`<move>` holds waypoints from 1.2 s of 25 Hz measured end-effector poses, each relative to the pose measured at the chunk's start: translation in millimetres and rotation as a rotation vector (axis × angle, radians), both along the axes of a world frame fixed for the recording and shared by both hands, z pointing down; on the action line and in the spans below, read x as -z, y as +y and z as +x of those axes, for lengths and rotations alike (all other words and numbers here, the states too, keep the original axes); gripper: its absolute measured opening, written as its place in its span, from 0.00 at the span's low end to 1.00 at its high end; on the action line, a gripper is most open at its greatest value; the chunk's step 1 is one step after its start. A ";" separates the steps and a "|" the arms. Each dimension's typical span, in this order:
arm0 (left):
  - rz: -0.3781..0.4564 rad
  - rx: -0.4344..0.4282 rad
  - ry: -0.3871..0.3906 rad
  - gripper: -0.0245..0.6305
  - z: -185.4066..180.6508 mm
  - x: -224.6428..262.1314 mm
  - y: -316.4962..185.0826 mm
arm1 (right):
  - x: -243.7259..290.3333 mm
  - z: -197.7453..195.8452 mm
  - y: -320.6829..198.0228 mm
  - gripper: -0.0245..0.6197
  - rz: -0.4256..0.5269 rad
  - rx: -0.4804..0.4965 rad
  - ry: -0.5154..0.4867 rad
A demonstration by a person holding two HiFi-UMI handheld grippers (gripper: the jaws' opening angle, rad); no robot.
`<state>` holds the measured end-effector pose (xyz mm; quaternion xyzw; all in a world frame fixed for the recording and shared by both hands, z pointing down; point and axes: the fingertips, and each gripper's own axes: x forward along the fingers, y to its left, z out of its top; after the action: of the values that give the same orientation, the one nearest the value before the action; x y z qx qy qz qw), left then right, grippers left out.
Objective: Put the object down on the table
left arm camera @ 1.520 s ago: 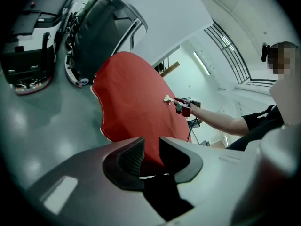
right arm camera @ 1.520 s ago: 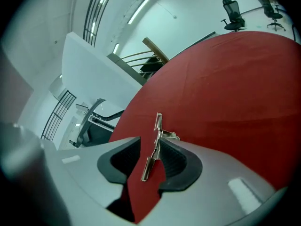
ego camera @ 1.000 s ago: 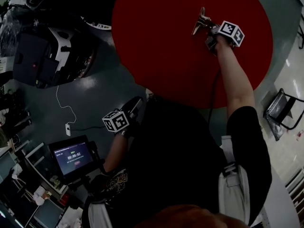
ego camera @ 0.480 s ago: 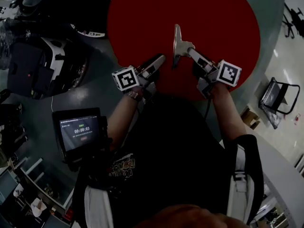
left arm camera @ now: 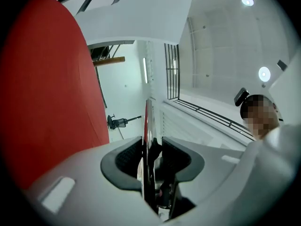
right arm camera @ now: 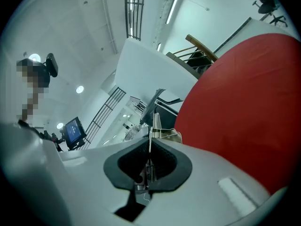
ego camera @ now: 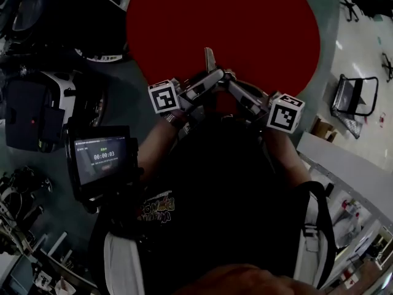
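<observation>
A round red table (ego camera: 245, 29) fills my 12 o'clock in the head view, on a grey-green floor (ego camera: 123, 103). A small screen (ego camera: 101, 158) glows at 9 o'clock and a folding chair (ego camera: 350, 97) stands at 2 o'clock.

Only the gripper views tilt up to the room. The left one catches round ceiling lights (left arm camera: 248, 1) and a white wall, while the right one shows a lit monitor (right arm camera: 74, 131) at 9 o'clock (small and far off).

The metal tool (ego camera: 209, 60) is off the table, in the air above its near edge — its tip points to 12 o'clock. My left gripper (ego camera: 212, 78) comes in from 8 o'clock and my right gripper (ego camera: 228, 82) from 4 o'clock, meeting on the tool's lower end. In each gripper view the tool shows edge-on as a thin bright strip, and both pairs of jaws are pinched onto it.
</observation>
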<state>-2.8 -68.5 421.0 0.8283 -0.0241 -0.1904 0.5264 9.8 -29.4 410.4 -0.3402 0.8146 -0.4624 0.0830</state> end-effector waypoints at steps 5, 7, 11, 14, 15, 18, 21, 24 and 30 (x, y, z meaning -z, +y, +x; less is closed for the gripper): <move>-0.042 0.010 0.033 0.26 5.5 8.0 1.3 | 11.4 13.0 5.0 0.08 0.004 -0.060 0.006; -0.085 0.050 0.065 0.26 -2.3 10.5 -5.2 | 20.7 19.1 8.5 0.13 0.025 -0.097 -0.005; -0.076 0.077 0.160 0.26 -33.3 33.4 -11.7 | 29.8 33.7 24.4 0.13 0.089 -0.210 0.026; 0.075 -0.021 0.215 0.26 -39.1 73.6 2.6 | 35.7 40.5 31.1 0.18 0.142 -0.241 0.013; 0.134 -0.064 0.226 0.26 -38.4 87.3 10.4 | 40.2 40.2 32.4 0.18 0.163 -0.243 -0.007; 0.242 -0.173 0.225 0.26 -35.5 110.7 34.3 | 63.8 23.7 37.8 0.21 0.262 -0.197 -0.081; 0.251 -0.215 0.230 0.26 -41.8 117.1 57.2 | 78.7 -9.0 52.6 0.23 0.326 -0.116 -0.090; 0.213 -0.236 0.240 0.26 -46.2 113.5 75.1 | 76.0 -34.6 65.5 0.23 0.316 -0.050 -0.105; 0.152 -0.243 0.264 0.26 -49.3 105.5 85.8 | 62.1 -41.7 72.3 0.05 0.241 -0.013 -0.181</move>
<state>-52.0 17.3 315.5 0.8303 0.1596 -0.2335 0.4801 -31.9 43.0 348.4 -0.2900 0.8510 -0.3897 0.1995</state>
